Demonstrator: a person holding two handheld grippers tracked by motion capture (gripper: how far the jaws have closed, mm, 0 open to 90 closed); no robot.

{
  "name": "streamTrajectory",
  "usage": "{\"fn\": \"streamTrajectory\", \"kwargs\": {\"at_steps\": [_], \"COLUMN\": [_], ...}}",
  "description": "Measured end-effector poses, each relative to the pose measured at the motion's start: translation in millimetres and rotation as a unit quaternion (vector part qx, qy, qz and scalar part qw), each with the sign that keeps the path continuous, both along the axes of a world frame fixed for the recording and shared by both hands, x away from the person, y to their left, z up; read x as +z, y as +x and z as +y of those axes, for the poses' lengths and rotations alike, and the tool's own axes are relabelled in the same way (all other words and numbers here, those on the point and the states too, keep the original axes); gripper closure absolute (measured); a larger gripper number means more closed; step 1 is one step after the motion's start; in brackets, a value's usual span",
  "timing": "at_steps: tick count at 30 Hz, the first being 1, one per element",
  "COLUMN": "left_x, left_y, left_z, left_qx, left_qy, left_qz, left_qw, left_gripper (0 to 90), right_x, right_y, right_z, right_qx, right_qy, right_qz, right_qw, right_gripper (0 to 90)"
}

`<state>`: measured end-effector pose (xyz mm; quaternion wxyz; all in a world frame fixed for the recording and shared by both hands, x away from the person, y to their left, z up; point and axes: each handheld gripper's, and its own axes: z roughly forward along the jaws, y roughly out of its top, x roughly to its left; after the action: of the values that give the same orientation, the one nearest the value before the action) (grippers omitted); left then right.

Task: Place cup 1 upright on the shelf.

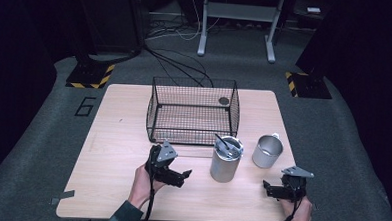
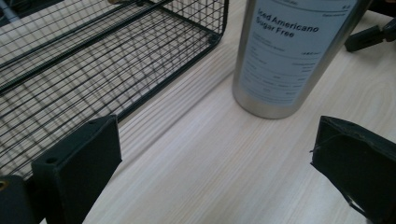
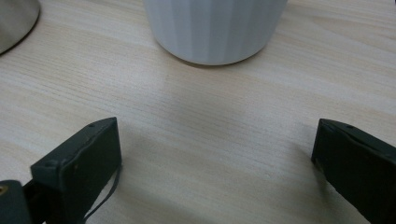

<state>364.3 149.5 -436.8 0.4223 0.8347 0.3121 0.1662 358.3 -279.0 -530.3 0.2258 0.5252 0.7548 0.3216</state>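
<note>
Holding both claws wide open and empty, I keep my left claw (image 1: 185,176) at nine o'clock of the steel tumbler (image 1: 226,159) on the table (image 1: 112,152), my right claw (image 1: 267,186) near the mug (image 1: 267,151).

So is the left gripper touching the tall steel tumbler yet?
Apart. The left gripper view shows bare table between the open left gripper and the tumbler.
</note>
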Motion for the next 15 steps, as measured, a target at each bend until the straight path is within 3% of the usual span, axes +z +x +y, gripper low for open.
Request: {"fn": "streamTrajectory", "kwargs": {"at_steps": [11, 15], "left_x": [2.7, 3.3], "left_y": [4.9, 8.2], "left_z": [-24.4, -33.6], "left_qx": [-0.026, -0.031], "left_qy": [-0.007, -0.019], "left_qz": [-0.004, -0.001], "left_qw": [0.9996, 0.9993], "left_gripper": [0.7, 0.6], "right_x": [0.1, 0.1], "right_y": [-0.1, -0.1], "right_z": [0.2, 0.2], "right_qx": [0.0, 0.0], "right_qy": [0.0, 0.0], "right_qz": [0.0, 0.0], "right_qw": [1.0, 1.0], "right_gripper": [1.2, 1.2]}}
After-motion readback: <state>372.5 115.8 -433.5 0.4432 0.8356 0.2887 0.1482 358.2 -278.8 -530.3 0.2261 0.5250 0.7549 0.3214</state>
